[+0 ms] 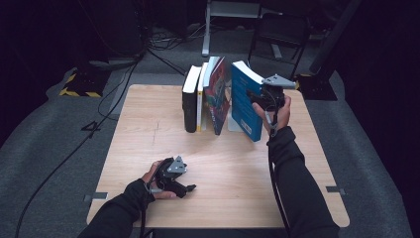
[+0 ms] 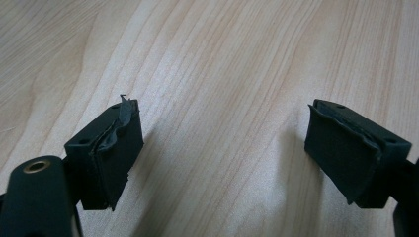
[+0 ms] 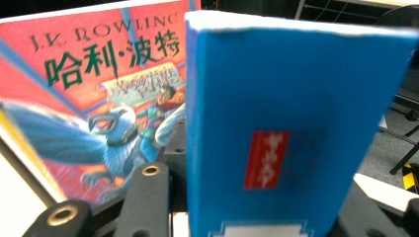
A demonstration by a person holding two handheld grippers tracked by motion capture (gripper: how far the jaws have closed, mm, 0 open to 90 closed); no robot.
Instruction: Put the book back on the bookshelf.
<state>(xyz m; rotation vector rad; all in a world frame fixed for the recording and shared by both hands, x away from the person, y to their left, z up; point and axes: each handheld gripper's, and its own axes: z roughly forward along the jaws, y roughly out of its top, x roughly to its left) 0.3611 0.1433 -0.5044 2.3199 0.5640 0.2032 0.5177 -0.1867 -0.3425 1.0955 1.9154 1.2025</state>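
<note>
Left gripper [image 1: 184, 187]: nearest, at about seven o'clock on the light wooden table [image 1: 223, 198]; jaws spread wide with bare wood between them, resting idle.
Right gripper [image 1: 261, 99]: at about one o'clock, pinching the thick blue paperback book [image 1: 243, 101] by its page edge, the book tilted and lifted by its top.
Book relative to jaws: the blue cover [image 3: 276, 133] stands upright between the right gripper's two black jaws.
Row of books: at twelve o'clock, a black hardback [image 1: 190, 101] and the red illustrated paperback [image 1: 218, 96] leaning just beside the blue one.
Step in hand: likely bringing the blue book to the row.
Next move: probably lower it upright against the red paperback, then release.
</note>
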